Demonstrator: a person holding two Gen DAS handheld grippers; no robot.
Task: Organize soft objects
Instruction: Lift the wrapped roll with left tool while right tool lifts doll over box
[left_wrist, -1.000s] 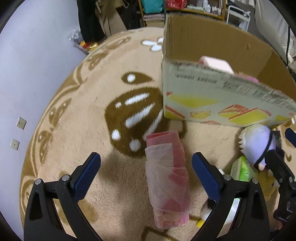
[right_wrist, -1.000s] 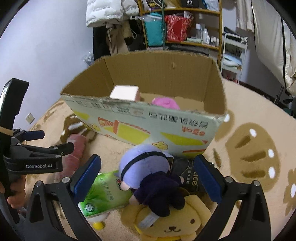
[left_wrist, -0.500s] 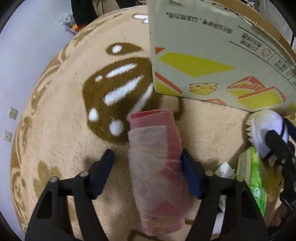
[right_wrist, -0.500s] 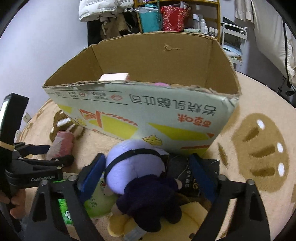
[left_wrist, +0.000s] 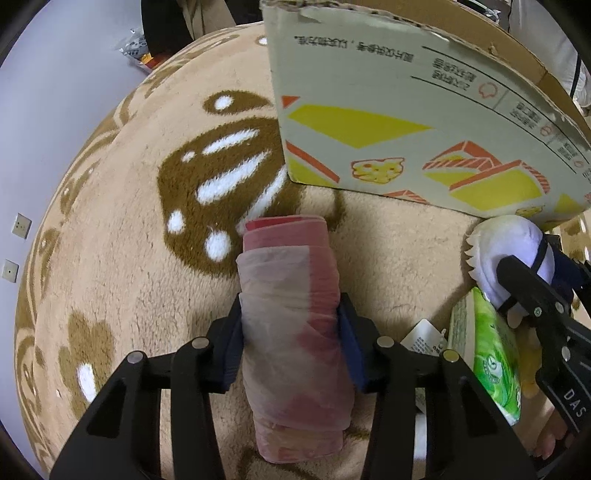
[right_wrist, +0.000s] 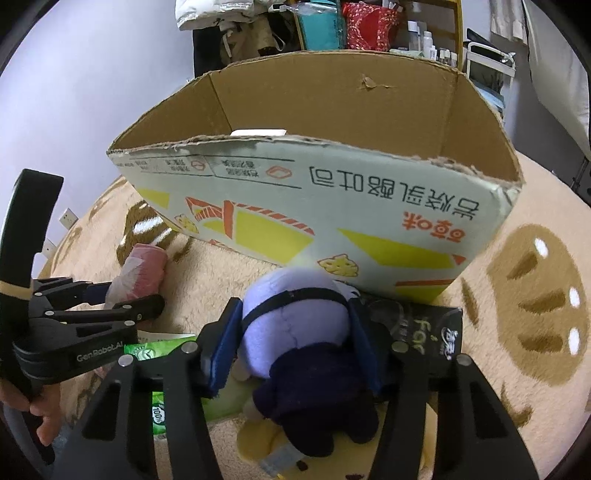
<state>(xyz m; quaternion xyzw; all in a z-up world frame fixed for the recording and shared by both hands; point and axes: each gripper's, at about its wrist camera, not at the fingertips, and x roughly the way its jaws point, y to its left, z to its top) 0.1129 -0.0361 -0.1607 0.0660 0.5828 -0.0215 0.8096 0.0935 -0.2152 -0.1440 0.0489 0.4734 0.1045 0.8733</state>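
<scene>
A pink rolled cloth in thin clear plastic (left_wrist: 288, 266) lies on the beige rug in front of the cardboard box (left_wrist: 406, 110). My left gripper (left_wrist: 290, 314) straddles its middle; the jaws are closing and both blue pads press its sides. In the right wrist view, a plush doll with lavender hair and dark navy clothes (right_wrist: 317, 384) lies on a yellow plush dog (right_wrist: 266, 435). My right gripper (right_wrist: 293, 317) is closing on the doll's head, with its pads against both sides. The same doll (left_wrist: 506, 240) shows at the right edge of the left wrist view.
The box (right_wrist: 332, 206) stands open-topped just beyond both grippers, with a pale block (right_wrist: 258, 132) inside. A green tissue pack (left_wrist: 491, 358) lies between the roll and the doll, and a black packet (right_wrist: 432, 332) beside the box. Shelves and clothes stand behind; a wall runs left.
Both pairs of jaws have closed from wide open. The left gripper came down over the pink roll until its pads met it. The right pads closed onto the doll's head.
</scene>
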